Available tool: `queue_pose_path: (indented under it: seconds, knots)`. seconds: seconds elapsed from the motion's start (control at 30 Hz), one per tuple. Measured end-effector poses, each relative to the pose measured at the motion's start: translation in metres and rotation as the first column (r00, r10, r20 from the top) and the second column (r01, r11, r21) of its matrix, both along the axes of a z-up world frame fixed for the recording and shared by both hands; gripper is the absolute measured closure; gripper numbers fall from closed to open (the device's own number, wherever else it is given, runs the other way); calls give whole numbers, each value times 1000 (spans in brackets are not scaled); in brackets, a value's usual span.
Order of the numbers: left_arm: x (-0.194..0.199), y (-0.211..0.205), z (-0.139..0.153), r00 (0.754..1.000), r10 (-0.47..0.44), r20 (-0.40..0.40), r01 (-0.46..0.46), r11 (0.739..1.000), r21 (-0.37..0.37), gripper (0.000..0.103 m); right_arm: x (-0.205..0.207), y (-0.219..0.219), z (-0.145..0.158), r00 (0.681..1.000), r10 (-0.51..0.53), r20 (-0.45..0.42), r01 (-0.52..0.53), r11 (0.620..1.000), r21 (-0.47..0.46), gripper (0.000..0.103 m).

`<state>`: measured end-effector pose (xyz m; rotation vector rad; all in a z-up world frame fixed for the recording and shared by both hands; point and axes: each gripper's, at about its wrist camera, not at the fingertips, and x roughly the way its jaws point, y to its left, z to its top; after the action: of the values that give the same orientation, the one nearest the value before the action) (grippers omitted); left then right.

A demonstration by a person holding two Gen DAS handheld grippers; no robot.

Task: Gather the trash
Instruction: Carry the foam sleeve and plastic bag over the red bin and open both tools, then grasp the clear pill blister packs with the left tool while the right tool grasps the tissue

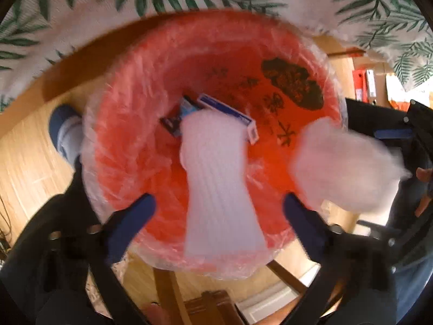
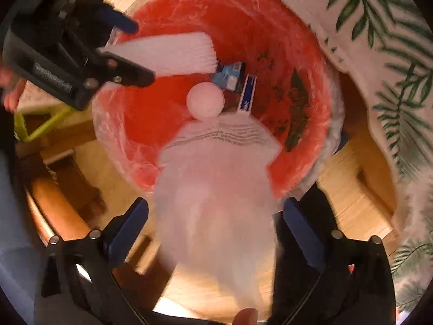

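Observation:
A red bin (image 1: pixel 151 113) lined with clear plastic sits on the wooden floor; it shows in the right wrist view (image 2: pixel 270 27) too. Inside lie a dark blue box (image 1: pixel 230 109) and a smaller box (image 1: pixel 176 119). My left gripper (image 1: pixel 219 208) is open above the bin, and a white ribbed foam sheet (image 1: pixel 216 178) falls loose between its fingers. My right gripper (image 2: pixel 216 224) is open, and a white foam net (image 2: pixel 216 189) drops from it, blurred, over the bin rim. A white ball (image 2: pixel 205 98) lies in the bin.
A leaf-patterned cloth (image 1: pixel 81 13) hangs behind the bin. A person's blue shoe (image 1: pixel 63 127) stands at its left. Red binders (image 1: pixel 362 84) are at the right. Wooden furniture legs (image 1: pixel 167 284) and a yellow-green frame (image 2: pixel 40 127) stand on the floor.

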<state>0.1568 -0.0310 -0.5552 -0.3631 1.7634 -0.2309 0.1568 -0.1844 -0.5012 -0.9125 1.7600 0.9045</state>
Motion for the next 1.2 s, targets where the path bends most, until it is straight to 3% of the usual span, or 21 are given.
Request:
queue_pose_path:
  seconds: [0.2, 0.27, 0.4, 0.5, 0.67, 0.83, 0.97, 1.2]
  knots:
    - [-1, 2, 19, 999, -18, 45, 18, 1000, 3, 6, 9, -7, 28, 999, -50, 13, 49, 997, 52, 5]
    - [1, -1, 37, 995, -32, 90, 32, 999, 3, 6, 15, -9, 45, 997, -76, 19, 74, 993, 95, 5]
    - [4, -4, 91, 974, -33, 225, 55, 994, -92, 6, 28, -13, 94, 991, -132, 21, 125, 972, 201, 5]
    - [4, -7, 140, 940, -65, 336, 100, 991, -90, 6, 43, -15, 140, 986, -165, 38, 148, 947, 286, 5]
    - [22, 4, 217, 874, -30, 485, 88, 991, -97, 6, 64, -19, 208, 964, -250, 90, 189, 882, 431, 5]
    - [51, 25, 282, 791, -15, 612, 66, 996, -61, 6, 96, -27, 261, 928, -338, 158, 202, 810, 550, 5]
    - [85, 52, 315, 726, -6, 688, 23, 1000, -16, 6, 122, -35, 285, 889, -413, 196, 213, 754, 622, 5]
    - [162, 96, 343, 658, -37, 752, -6, 999, 54, 6, 170, -48, 305, 833, -511, 213, 241, 681, 691, 5]
